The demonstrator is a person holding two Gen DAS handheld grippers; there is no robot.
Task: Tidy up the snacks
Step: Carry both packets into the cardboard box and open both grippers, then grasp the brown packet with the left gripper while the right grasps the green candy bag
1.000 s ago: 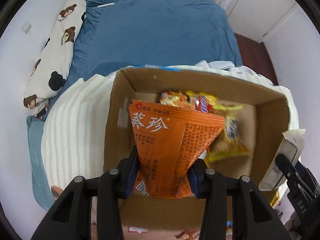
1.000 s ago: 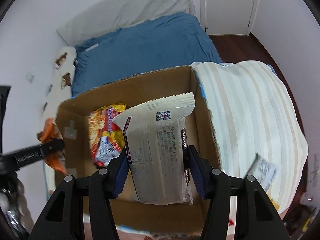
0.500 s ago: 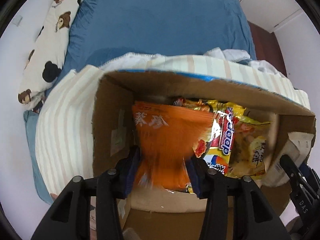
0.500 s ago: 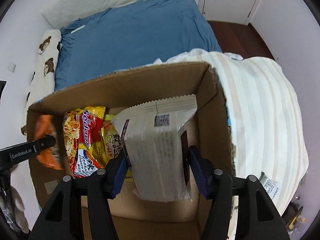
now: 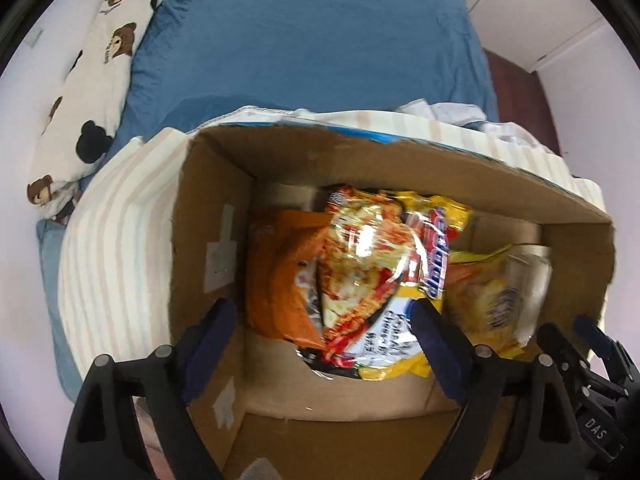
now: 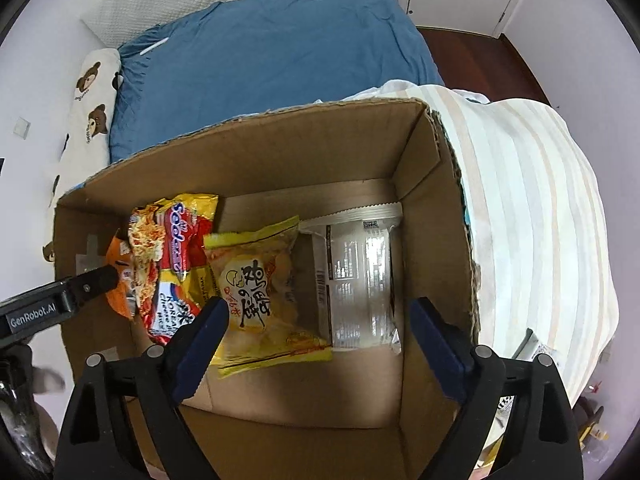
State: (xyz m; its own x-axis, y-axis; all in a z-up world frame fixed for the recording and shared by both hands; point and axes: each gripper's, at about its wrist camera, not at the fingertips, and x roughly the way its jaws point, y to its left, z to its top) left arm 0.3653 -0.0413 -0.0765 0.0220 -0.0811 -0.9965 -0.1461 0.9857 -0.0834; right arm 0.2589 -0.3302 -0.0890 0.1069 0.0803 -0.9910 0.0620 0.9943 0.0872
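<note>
Each hand-held gripper, left (image 5: 320,334) and right (image 6: 318,332), is opening, nothing between its jaws; the silver-white packet (image 6: 358,276) looks light, crinkly, slippery; pinch its sealed edge.

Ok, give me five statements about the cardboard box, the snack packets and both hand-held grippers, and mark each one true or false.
1. The silver-white packet lies inside the cardboard box. True.
2. The right hand-held gripper is clamped on the silver-white packet. False: its jaws are opening and nothing is pressed between them.
3. The orange packet sits at the box's left end, beside the red-and-yellow noodle packet. True.
4. The left hand-held gripper grips the orange packet. False: its jaws are opening, clear of it.
5. The box stands on a bare wooden table. False: it rests on a striped blanket.
</note>
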